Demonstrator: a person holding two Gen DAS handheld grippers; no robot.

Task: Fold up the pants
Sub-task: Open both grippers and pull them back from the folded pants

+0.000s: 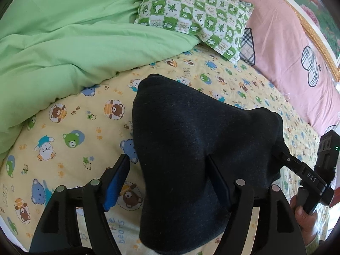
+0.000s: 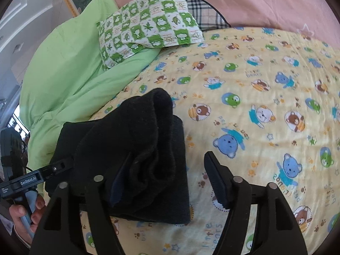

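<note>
The left tool (image 1: 170, 180) stood with its jaws apart, the dark folded pants (image 1: 191, 148) lying between them but not pressed, probably because the fold was finished and the cloth was being let go. The right tool (image 2: 167, 180) also stood apart, its left finger against the bundle's edge and its right finger over bare sheet. The pants rested as a thick bundle on the yellow bear-print bed sheet (image 2: 265, 106). A green duvet (image 1: 63, 42) and a green checked pillow (image 1: 195, 14) lay behind, beside pink bedding (image 1: 286, 53)
</note>
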